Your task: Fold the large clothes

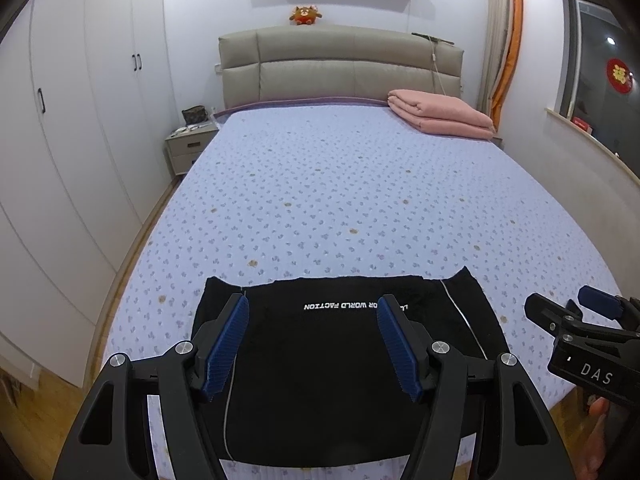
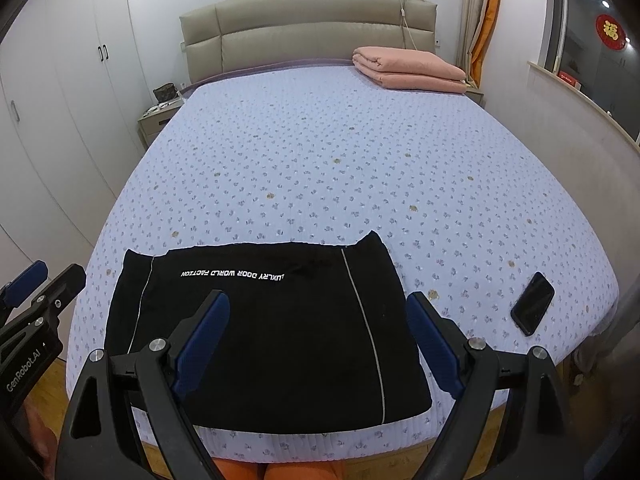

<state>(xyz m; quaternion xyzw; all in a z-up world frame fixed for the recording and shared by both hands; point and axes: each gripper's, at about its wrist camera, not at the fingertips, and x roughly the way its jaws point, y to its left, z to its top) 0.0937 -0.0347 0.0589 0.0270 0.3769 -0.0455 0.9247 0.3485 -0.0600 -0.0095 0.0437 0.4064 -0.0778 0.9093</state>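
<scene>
One black garment (image 2: 264, 332), folded to a rough rectangle with white lettering and two thin white stripes, lay flat at the near edge of the bed (image 2: 340, 168). Two tools were in view: left tool (image 1: 312, 344) and right tool (image 2: 316, 340), each with two blue-padded fingers. One pink folded blanket (image 2: 412, 66) sat at the far right corner by the headboard (image 2: 304, 36); one dark phone (image 2: 533, 303) lay on the bedspread to the right of the garment, apart from it; one plush toy (image 1: 306, 15) sat on top of the headboard; one nightstand (image 1: 188, 148) stood at the bed's far left. The left tool hung above the garment's left and middle part, jaws standing wide apart, nothing between the pads. The right tool hung above the garment's right half, jaws spread wide too, holding nothing; its right finger (image 2: 434, 344) showed over bare bedspread just past the garment's right edge. Whether either tool touched the cloth could not be told. The garment's near edge ran close along the mattress edge. Beyond its far edge the bedspread was open all the way to the headboard. A wardrobe (image 1: 72, 120) flanked the left side, with a strip of wood floor between.
</scene>
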